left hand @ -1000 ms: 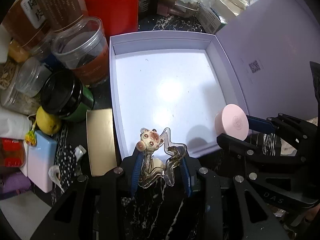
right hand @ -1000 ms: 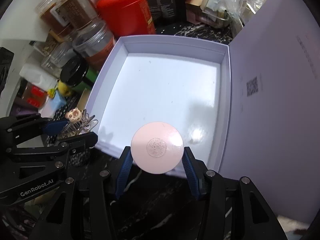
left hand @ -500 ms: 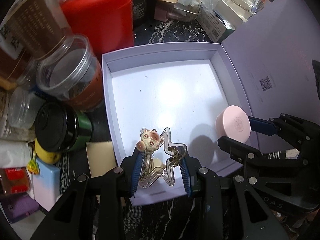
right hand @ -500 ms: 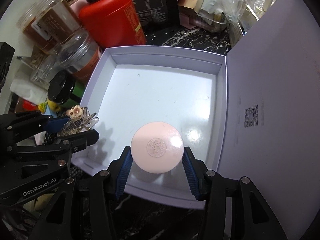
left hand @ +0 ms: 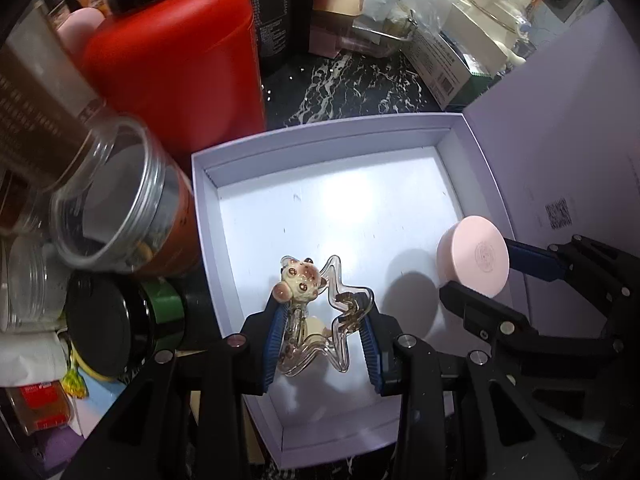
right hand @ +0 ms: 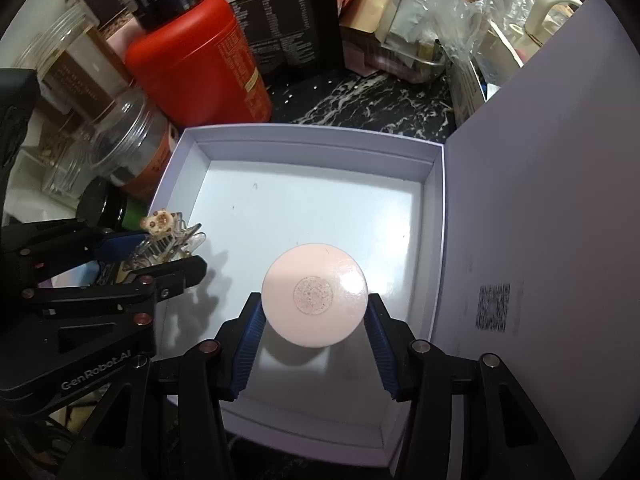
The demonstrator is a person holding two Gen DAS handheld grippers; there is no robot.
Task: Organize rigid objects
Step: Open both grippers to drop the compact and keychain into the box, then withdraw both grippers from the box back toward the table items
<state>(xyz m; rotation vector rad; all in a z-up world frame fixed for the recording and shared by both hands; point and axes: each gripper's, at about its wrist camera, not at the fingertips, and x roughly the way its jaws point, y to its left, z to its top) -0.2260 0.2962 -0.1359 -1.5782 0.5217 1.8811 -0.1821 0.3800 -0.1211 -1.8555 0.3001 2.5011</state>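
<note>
My left gripper (left hand: 324, 332) is shut on a clear hair claw clip (left hand: 320, 320) with a small cream bear head, held over the near left part of the open pale lilac box (left hand: 204, 208). My right gripper (right hand: 314, 320) is shut on a round pink compact (right hand: 315, 300), held over the box's near middle (right hand: 316, 136). The compact also shows in the left wrist view (left hand: 474, 254), and the clip in the right wrist view (right hand: 168, 236). The box floor is bare and white.
The box lid (right hand: 540, 200) stands open on the right. A red canister (left hand: 176, 60), clear plastic jars (left hand: 116, 200) and a black-lidded green jar (left hand: 108, 320) crowd the box's left side. Bags and cartons (right hand: 420, 20) fill the back of the black marble counter.
Both grippers have moved forward from the box's near edge to over its inside, each still holding its object.
</note>
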